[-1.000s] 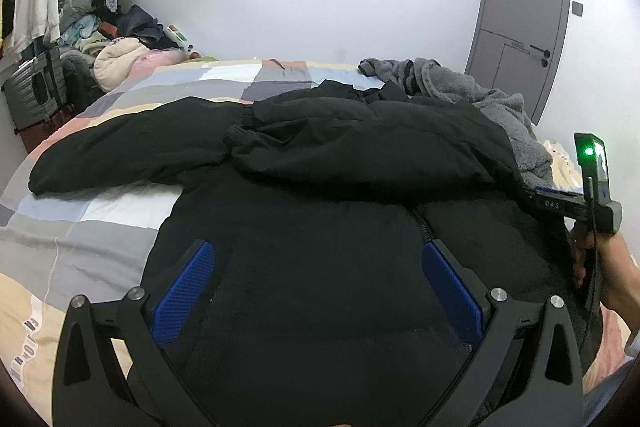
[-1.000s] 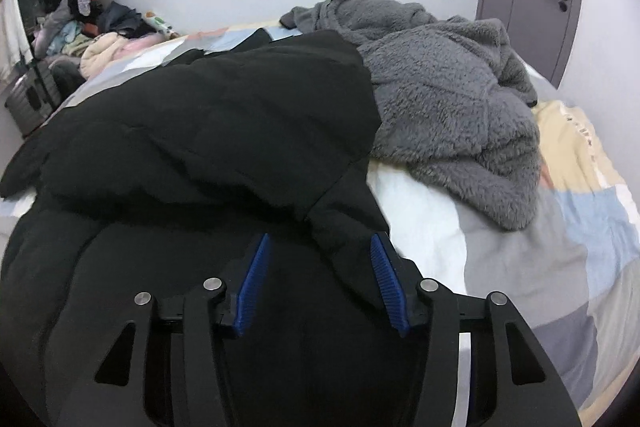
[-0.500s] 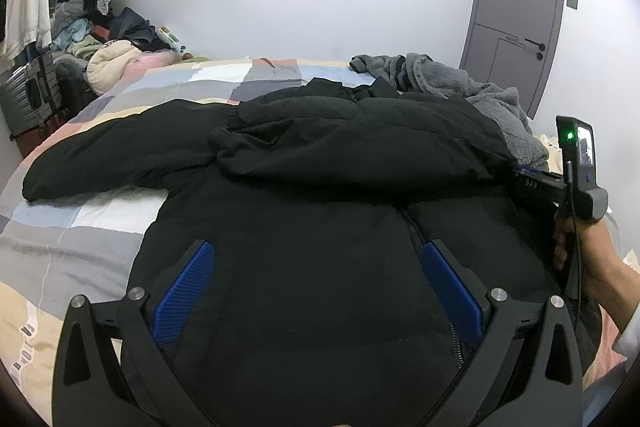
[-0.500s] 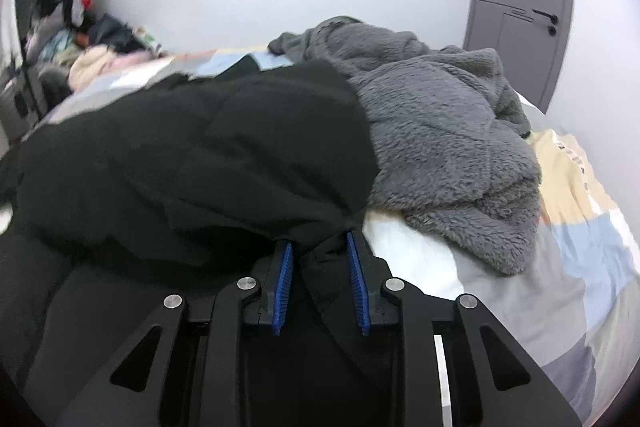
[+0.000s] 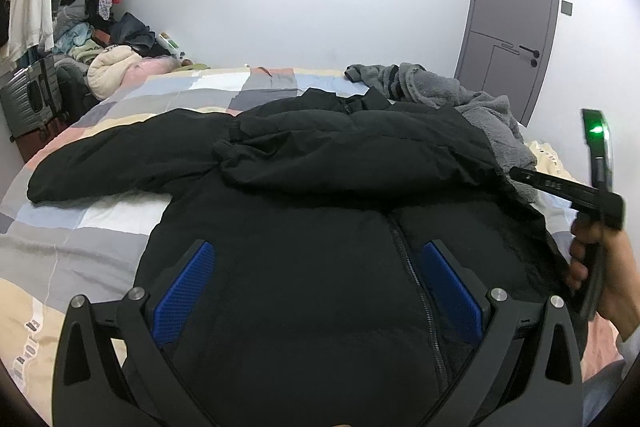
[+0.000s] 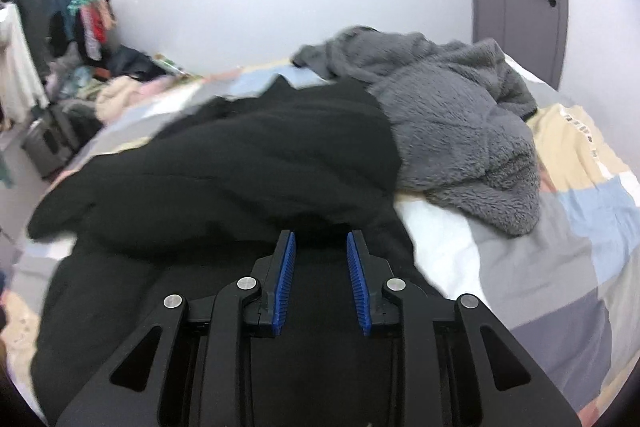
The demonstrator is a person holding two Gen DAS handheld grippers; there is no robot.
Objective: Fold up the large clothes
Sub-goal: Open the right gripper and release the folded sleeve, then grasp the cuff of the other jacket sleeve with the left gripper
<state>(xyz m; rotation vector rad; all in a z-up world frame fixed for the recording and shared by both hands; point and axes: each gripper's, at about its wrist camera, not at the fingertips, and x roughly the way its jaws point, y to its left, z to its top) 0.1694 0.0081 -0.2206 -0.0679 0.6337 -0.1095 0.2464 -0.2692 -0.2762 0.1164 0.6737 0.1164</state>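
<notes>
A large black padded jacket (image 5: 320, 211) lies front-up on the bed, zipper (image 5: 416, 279) down the middle, one sleeve folded across the chest. It also fills the right wrist view (image 6: 240, 179). My left gripper (image 5: 316, 291) is open wide and hovers over the jacket's lower front, holding nothing. My right gripper (image 6: 320, 259) has its blue pads (image 6: 286, 279) narrowed on a fold of the jacket's right edge, lifting it. The right gripper also shows in the left wrist view (image 5: 568, 187), held by a hand at the jacket's right side.
A grey fleece garment (image 6: 460, 123) lies piled on the bed to the right of the jacket. The patchwork bedspread (image 5: 80, 227) shows on both sides. A suitcase (image 5: 32, 99) and heaped clothes (image 5: 112, 67) stand at far left. A grey door (image 5: 508, 23) is behind.
My right gripper closed from open onto the jacket's right edge and has lifted it, tilting up and left. The left gripper stayed open over the lower front.
</notes>
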